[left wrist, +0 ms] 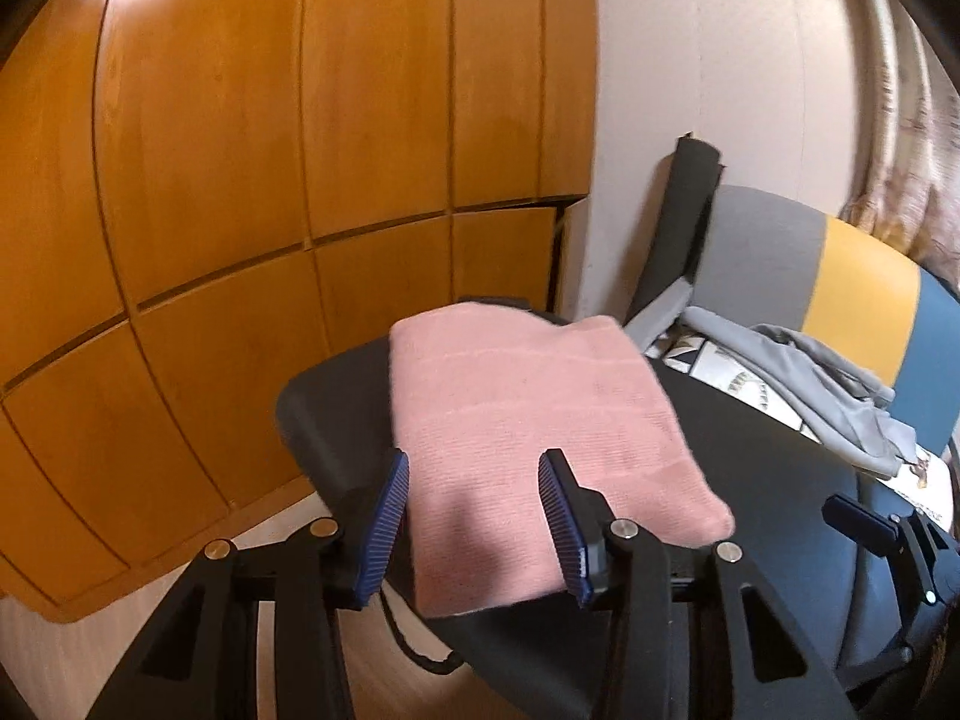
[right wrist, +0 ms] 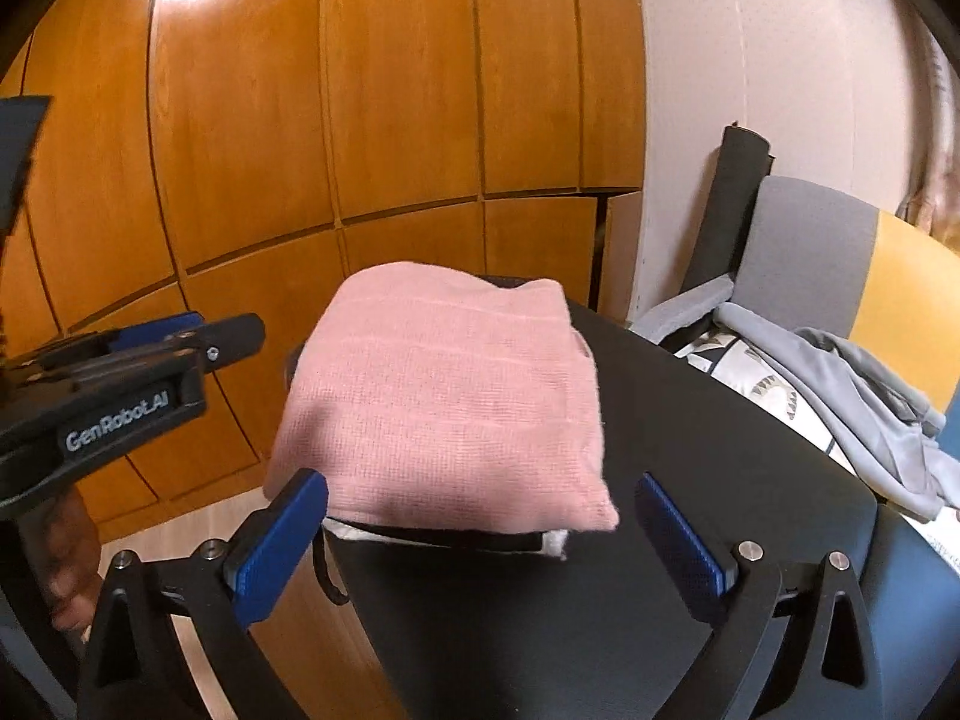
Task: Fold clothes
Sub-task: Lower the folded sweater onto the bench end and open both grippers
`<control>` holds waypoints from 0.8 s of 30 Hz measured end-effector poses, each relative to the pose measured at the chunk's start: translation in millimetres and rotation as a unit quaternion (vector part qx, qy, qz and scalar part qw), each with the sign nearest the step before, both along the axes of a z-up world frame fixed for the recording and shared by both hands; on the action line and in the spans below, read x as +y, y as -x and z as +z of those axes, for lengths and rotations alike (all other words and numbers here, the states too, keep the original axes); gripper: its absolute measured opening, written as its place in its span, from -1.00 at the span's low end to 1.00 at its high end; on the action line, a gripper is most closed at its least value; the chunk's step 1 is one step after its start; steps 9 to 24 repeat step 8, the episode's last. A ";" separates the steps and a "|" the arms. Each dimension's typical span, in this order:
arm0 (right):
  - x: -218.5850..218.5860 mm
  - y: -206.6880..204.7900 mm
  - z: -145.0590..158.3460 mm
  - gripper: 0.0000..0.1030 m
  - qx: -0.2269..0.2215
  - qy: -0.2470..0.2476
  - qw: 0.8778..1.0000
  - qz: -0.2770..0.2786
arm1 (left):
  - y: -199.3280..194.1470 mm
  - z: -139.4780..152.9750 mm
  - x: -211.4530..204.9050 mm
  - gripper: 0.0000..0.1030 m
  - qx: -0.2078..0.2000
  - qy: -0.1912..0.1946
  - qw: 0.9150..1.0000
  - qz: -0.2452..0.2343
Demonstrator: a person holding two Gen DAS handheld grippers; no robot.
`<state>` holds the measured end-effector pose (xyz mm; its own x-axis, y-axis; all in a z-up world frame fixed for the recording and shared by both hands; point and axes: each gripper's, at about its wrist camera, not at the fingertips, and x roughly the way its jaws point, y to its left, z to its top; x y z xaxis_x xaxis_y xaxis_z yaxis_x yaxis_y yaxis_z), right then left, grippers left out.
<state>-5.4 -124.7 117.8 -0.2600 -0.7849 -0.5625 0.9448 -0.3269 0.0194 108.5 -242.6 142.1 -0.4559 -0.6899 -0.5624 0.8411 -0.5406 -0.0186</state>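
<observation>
— Two grippers, and neither holds anything, does it?
— Neither. The left gripper (left wrist: 474, 516) hovers with its jaws partway apart over the near edge of the pink cloth (left wrist: 528, 432), pads clear of the fabric. The right gripper (right wrist: 480, 546) stands spread wide just short of the cloth's near fold, nothing between its jaws.
— Where does the cloth lie?
— Folded into a thick rectangle on the black seat (right wrist: 690, 432), toward the seat's far left side, near the wooden cabinet (right wrist: 390, 120).
— Why are the jaws open?
— Probably a release: this piece looks finished and squared up.
— What's left?
— A grey garment (right wrist: 852, 408) lies crumpled beyond the seat's right edge, likely the next piece.
</observation>
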 end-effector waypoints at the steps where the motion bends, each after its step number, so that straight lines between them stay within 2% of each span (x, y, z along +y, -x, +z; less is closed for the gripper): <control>1: -1.6 -0.3 -1.3 1.00 -0.001 -0.002 1.000 0.003 | -1.6 -0.4 -1.2 -0.11 0.001 0.002 1.000 0.004; 5: -7.0 -0.7 -6.4 1.00 -0.003 -0.009 1.000 0.010 | -6.7 0.2 -1.7 -0.26 0.013 0.012 1.000 0.008; 24: -8.4 1.4 -10.0 1.00 -0.005 -0.012 1.000 0.010 | -3.8 -3.0 -3.0 -0.26 0.004 0.016 1.000 0.007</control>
